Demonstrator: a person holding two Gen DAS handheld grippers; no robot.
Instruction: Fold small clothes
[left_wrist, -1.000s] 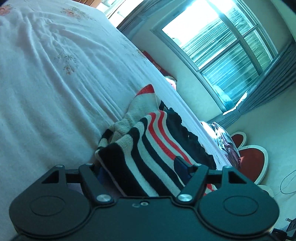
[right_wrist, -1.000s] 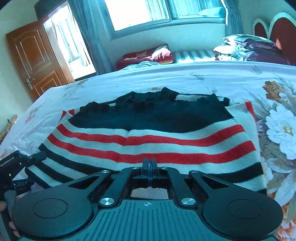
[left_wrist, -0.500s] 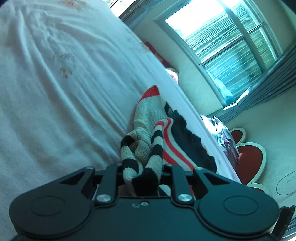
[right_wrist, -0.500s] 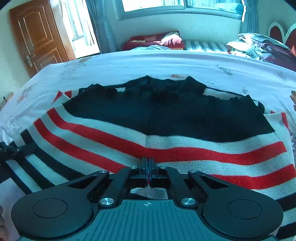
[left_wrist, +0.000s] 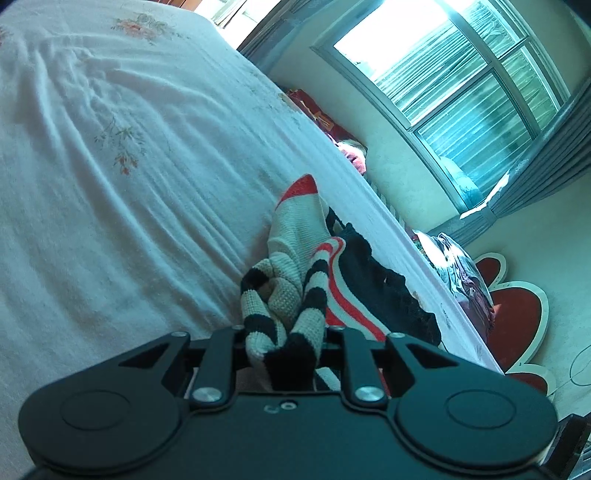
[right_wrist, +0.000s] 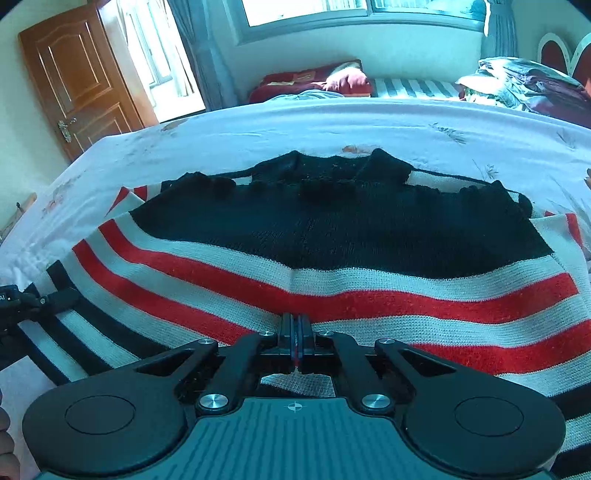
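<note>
A small knit sweater (right_wrist: 332, 236), black on top with red, white and black stripes, lies on the white floral bedsheet (right_wrist: 258, 125). My right gripper (right_wrist: 294, 343) is shut on the sweater's striped lower hem, near its middle. My left gripper (left_wrist: 286, 354) is shut on a bunched striped corner of the sweater (left_wrist: 295, 295); the knit fills the gap between its fingers. The left gripper also shows at the left edge of the right wrist view (right_wrist: 33, 301), at the sweater's left corner.
The bedsheet (left_wrist: 110, 184) spreads wide to the left. A wooden door (right_wrist: 77, 81) stands at the far left. A window, curtains, a second bed with a red pillow (right_wrist: 347, 77), and piled bedding (right_wrist: 524, 85) by a red headboard lie beyond.
My left gripper has closed on the sweater's corner, which was spread flat between open fingers and is now bunched. My right gripper has moved forward, carrying the hem up over the sweater.
</note>
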